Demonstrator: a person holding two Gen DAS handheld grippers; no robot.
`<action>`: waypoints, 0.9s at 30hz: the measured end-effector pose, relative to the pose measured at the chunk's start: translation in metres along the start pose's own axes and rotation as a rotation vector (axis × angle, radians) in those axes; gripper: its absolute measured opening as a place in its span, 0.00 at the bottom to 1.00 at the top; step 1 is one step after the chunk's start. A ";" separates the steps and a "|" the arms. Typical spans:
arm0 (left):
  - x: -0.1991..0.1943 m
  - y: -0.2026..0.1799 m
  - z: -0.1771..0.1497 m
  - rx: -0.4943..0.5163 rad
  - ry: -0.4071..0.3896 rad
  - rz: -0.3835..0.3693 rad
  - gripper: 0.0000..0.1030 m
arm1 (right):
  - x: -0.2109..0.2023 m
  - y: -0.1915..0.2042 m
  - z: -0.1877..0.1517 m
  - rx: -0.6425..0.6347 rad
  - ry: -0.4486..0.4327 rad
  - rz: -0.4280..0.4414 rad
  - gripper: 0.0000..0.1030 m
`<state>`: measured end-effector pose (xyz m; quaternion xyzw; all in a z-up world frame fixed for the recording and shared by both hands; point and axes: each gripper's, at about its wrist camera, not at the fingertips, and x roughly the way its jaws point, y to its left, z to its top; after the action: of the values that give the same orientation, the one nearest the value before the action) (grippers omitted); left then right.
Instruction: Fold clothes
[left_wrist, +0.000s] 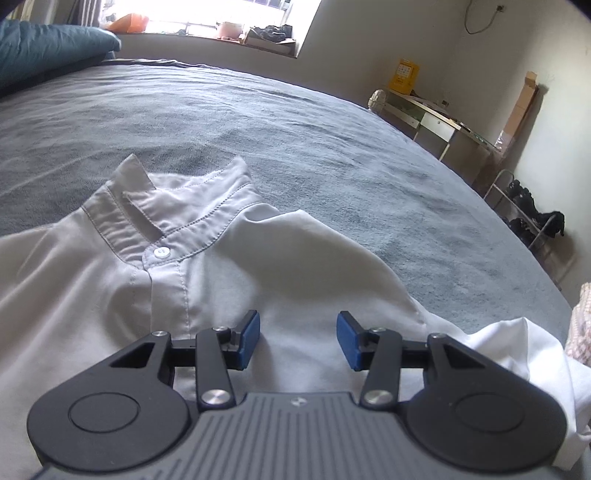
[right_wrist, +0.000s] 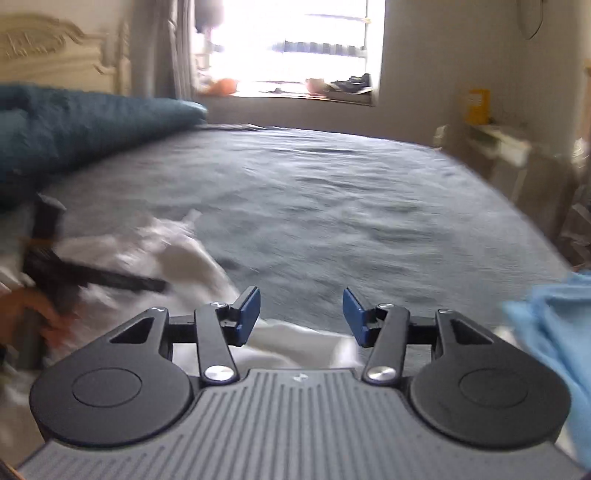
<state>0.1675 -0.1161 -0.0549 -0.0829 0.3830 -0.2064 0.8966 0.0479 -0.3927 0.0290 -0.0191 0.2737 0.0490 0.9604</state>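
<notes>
- Folding is at an early stage, by my judgement: the white shirt (left_wrist: 229, 258) lies front-up on the grey bed (left_wrist: 332, 147), collar (left_wrist: 173, 206) buttoned, with its body spread loosely and rumpled rather than squared into a stack.
- One sleeve or side panel (left_wrist: 517, 354) looks bunched at the right of the left hand-held gripper (left_wrist: 298, 339); bringing it in and folding the body over appear to be left.
- The left hand-held gripper hovers just above the shirt's chest, jaws about half open, nothing between the blue pads (left_wrist: 249, 339); the collar lies ahead and to its left.
- The right hand-held gripper (right_wrist: 301, 317) is also roughly half open and empty; white cloth lies directly beneath it and runs off to its left, bare bed ahead.
- A light blue garment (right_wrist: 554, 347) waits at its right, unfolded as far as the blur allows.
</notes>
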 end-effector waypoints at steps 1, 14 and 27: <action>0.002 0.001 -0.001 -0.007 -0.001 -0.003 0.46 | 0.007 0.000 0.005 0.012 0.009 0.024 0.46; 0.006 0.008 -0.008 -0.016 -0.022 -0.026 0.46 | 0.131 -0.023 -0.030 0.123 0.385 0.101 0.22; 0.006 0.011 -0.013 -0.014 -0.043 -0.046 0.46 | 0.185 -0.013 0.009 0.294 0.420 0.401 0.42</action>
<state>0.1654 -0.1084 -0.0708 -0.1022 0.3631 -0.2224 0.8990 0.2105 -0.3900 -0.0606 0.1645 0.4681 0.1921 0.8467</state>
